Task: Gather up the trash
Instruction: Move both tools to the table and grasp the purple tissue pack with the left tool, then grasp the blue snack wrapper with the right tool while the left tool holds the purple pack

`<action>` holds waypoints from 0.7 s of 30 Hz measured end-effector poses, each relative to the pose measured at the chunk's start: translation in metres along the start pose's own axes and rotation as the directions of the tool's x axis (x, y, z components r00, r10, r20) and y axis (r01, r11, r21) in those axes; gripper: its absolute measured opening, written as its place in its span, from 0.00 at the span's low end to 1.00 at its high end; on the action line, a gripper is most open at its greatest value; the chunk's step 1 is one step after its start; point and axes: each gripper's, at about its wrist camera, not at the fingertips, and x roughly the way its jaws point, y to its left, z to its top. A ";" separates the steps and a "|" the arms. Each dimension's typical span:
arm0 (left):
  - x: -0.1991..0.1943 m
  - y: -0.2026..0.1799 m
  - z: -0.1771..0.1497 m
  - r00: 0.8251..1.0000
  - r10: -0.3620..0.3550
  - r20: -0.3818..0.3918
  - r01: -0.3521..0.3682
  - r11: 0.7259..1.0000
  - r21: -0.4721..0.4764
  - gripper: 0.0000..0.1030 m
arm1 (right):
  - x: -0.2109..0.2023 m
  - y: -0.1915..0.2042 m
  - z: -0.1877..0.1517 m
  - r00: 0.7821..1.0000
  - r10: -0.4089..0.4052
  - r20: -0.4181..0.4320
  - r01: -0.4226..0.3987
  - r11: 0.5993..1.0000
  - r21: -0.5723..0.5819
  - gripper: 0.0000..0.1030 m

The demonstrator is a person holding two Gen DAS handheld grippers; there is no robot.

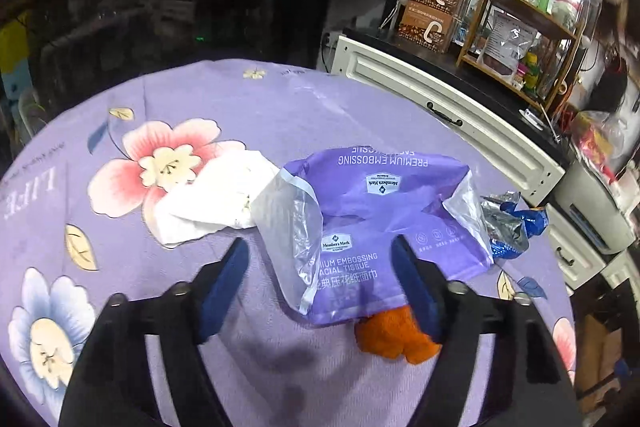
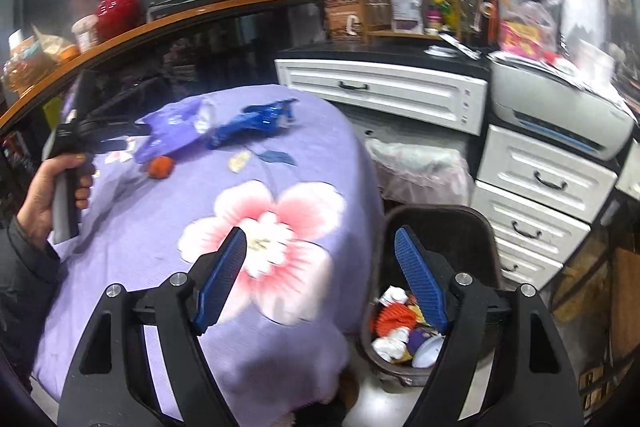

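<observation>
Left gripper (image 1: 320,259) spread, straddling purple plastic "Member's Mark PREMIUM EMBOSSING FACIAL TISSUE" wrapper (image 1: 384,211) on purple floral-cloth bench (image 1: 240,107), not pinching. Crumpled white tissue (image 1: 208,199), orange peel (image 1: 396,339), blue foil wrapper (image 1: 512,227) beside. Right gripper (image 2: 320,247) spread, empty, near dark trash bin (image 2: 460,227).

The tabletop (image 1: 260,99) wears matt woven cloth printed with flowers. The tissue pack (image 1: 384,227) is glossy thin plastic film, wrinkled; the blue wrapper (image 1: 516,227) is shiny foil-like plastic. The tissue (image 1: 208,199) is soft matt paper. The trash bin (image 2: 460,227) looks matt dark plastic. The drawers (image 2: 384,91) are smooth, painted white.
</observation>
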 end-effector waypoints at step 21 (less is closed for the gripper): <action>-0.012 0.011 -0.006 0.996 -0.016 0.092 0.023 0.997 -0.073 0.08 | 0.095 0.054 0.066 0.977 0.188 -0.096 -0.182 0.981 0.074 0.74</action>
